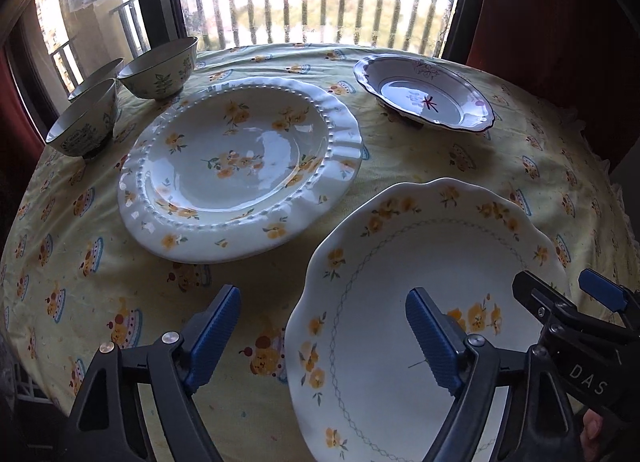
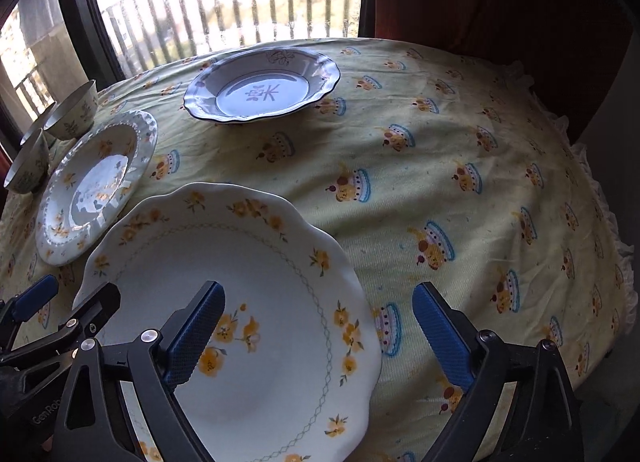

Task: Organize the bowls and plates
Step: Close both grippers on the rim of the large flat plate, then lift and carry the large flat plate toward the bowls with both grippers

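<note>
A scalloped white plate with yellow flowers (image 1: pixel 400 282) (image 2: pixel 256 270) lies nearest me. My left gripper (image 1: pixel 324 330) is open, its jaws either side of the plate's left rim. My right gripper (image 2: pixel 320 326) is open, its jaws either side of the plate's right rim. A ribbed, beaded plate with yellow flowers (image 1: pixel 240 166) (image 2: pixel 92 186) lies further left. A dark-rimmed plate with a purple motif (image 1: pixel 424 92) (image 2: pixel 262 82) lies at the far side. Three green-patterned bowls (image 1: pixel 160 68) (image 2: pixel 72 108) stand at the far left.
A round table with a yellow cupcake-print cloth (image 1: pixel 460 158) (image 2: pixel 460 150) holds everything. A window with balcony railings (image 1: pixel 320 2) is behind it. Dark red curtains (image 2: pixel 500 2) hang at the right. The cloth's frilled edge (image 2: pixel 608 198) drops off at the right.
</note>
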Tool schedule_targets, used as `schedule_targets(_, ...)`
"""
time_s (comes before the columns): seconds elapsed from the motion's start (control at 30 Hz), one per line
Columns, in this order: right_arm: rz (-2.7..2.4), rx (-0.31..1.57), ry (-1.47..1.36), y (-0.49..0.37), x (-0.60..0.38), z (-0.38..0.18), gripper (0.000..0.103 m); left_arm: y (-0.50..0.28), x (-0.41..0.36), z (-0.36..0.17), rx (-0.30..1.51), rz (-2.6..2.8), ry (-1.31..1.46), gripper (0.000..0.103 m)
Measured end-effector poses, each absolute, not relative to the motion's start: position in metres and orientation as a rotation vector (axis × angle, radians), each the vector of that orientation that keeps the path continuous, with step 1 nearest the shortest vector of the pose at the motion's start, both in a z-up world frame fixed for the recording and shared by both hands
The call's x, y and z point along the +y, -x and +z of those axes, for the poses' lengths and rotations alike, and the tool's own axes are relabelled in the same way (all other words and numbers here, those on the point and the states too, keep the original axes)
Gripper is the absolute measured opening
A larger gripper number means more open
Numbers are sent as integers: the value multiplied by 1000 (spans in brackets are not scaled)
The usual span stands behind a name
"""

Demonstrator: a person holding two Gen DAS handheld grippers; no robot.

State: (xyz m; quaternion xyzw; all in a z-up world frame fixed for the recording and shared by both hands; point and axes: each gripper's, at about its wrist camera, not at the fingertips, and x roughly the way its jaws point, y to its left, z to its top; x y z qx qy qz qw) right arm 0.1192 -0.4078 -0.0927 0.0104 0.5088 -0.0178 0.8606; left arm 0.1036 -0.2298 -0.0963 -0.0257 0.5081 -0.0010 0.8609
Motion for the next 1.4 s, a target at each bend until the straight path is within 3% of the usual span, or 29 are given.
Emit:
schedule_targets(0.27,38,1143,-16,-124,-411,-112,82,-107,-244,-113,1138,-10,39,66)
schedule_targets(0.47,76,1178,-25,-128,-409,-120,75,-109,-244,-113,1147,5,48,65)
schedule_targets(0.8,23,1189,-36,-127,-409,-109,75,-107,-244,-94,1132,-36,30,66)
schedule_targets(1.4,-6,1072,-9,-114,-307,-59,74,-98,-130,-56,1053,-71,55,66)
